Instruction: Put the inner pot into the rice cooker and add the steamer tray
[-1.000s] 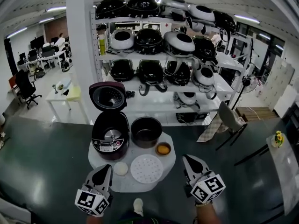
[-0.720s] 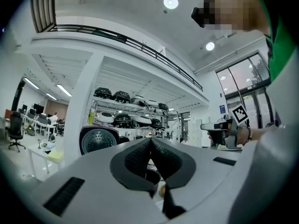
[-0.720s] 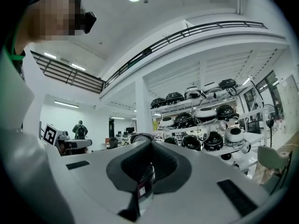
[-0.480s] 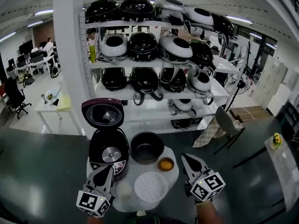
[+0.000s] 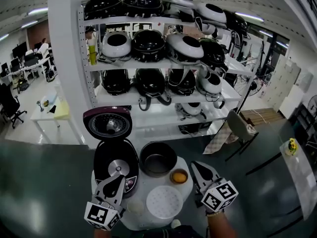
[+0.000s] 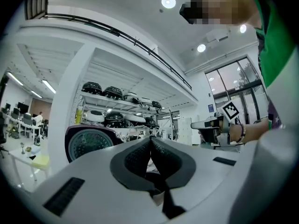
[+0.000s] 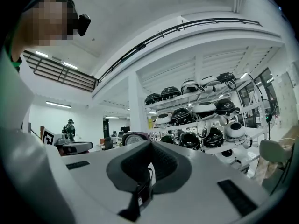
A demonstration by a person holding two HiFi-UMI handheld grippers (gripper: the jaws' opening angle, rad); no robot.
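Notes left gripper (image 5: 117, 179) and right gripper (image 5: 196, 167) with jaws pressed together, empty. Locates inner pot (image 5: 158, 158) on white table (image 5: 147, 183), just right of open rice cooker (image 5: 115, 163); steamer tray (image 5: 164, 201) flat before it.

On the round white bench (image 5: 142, 186), the open dark rice cooker (image 5: 116, 165) stands left, with the black metal inner pot (image 5: 157, 158) just right of it. The white perforated steamer tray (image 5: 164, 201) lies before the pot; white metal shelves (image 5: 227, 91) stand behind the bench.

Nearing white table (image 5: 142, 185), bringing left gripper (image 5: 119, 176) onto rice cooker (image 5: 110, 155) front, right gripper (image 5: 194, 165) beside orange bowl (image 5: 179, 176).
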